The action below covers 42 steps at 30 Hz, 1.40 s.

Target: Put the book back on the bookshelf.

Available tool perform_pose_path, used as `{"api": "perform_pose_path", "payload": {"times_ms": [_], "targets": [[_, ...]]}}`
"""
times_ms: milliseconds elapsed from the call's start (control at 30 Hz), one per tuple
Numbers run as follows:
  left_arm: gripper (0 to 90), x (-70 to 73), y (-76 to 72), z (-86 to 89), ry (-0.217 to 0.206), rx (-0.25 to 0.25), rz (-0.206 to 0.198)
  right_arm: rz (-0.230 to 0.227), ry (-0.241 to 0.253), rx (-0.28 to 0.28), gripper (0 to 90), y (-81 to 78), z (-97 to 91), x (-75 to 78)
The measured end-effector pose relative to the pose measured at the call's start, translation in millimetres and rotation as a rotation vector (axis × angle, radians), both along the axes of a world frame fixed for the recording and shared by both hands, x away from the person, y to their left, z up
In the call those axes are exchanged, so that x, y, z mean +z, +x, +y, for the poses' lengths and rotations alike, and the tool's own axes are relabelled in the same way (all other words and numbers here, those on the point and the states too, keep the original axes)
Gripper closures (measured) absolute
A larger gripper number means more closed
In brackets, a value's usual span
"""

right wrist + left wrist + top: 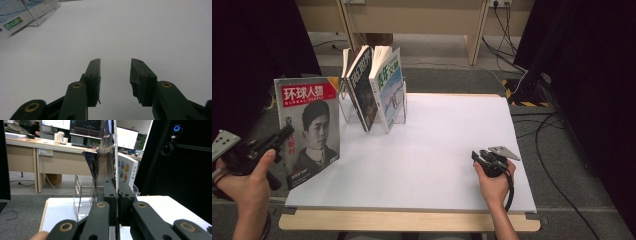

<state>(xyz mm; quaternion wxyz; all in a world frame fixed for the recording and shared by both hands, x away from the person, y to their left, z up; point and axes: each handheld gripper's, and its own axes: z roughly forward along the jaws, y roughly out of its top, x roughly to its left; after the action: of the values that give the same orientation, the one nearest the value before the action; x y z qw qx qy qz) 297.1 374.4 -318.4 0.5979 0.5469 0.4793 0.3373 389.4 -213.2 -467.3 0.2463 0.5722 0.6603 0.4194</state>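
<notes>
Gripping the magazine (308, 127) upright, left fingers (281, 136); right fingers (479, 156) (parted, empty) well apart from the clear rack (402, 111) of books (387, 85).

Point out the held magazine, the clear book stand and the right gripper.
magazine (309, 127), high view, cover's middle
clear book stand (398, 116), high view, right wall
right gripper (115, 71), right gripper view, between the open jaws

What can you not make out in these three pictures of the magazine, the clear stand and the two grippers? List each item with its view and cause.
- Magazine cover, left gripper view: seen edge-on, clamped in the left gripper.
- Small print on that cover, high view: too small.
- Book at the back of the clear stand, high view: hidden by the two in front.
- Stand, right gripper view: cut off by the top edge.
- Right gripper jaws, high view: too small.
</notes>
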Motion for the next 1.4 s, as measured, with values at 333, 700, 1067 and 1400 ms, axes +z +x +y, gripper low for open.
{"api": "perform_pose_path", "payload": {"times_ms": [333, 700, 1067, 1400], "targets": [[86.8, -3.2, 25.7, -1.5, -0.027, 0.049, 0.009, -0.001, 0.002, 0.0, 61.0, -0.2, -0.5, -0.9], [86.8, -3.3, 48.0, -10.3, -0.043, 0.053, 0.026, 0.012, 0.003, 0.0, 60.4, -0.2, 0.5, -2.0], [86.9, -2.0, 72.0, -21.0, -0.041, 0.065, 0.04, 0.014, 0.006, -0.008, 60.2, -0.3, -2.6, -2.1], [86.8, -1.5, 99.6, -29.6, -0.03, 0.081, 0.058, 0.011, 0.004, -0.006, 60.2, -0.4, -4.8, -2.1]]}}
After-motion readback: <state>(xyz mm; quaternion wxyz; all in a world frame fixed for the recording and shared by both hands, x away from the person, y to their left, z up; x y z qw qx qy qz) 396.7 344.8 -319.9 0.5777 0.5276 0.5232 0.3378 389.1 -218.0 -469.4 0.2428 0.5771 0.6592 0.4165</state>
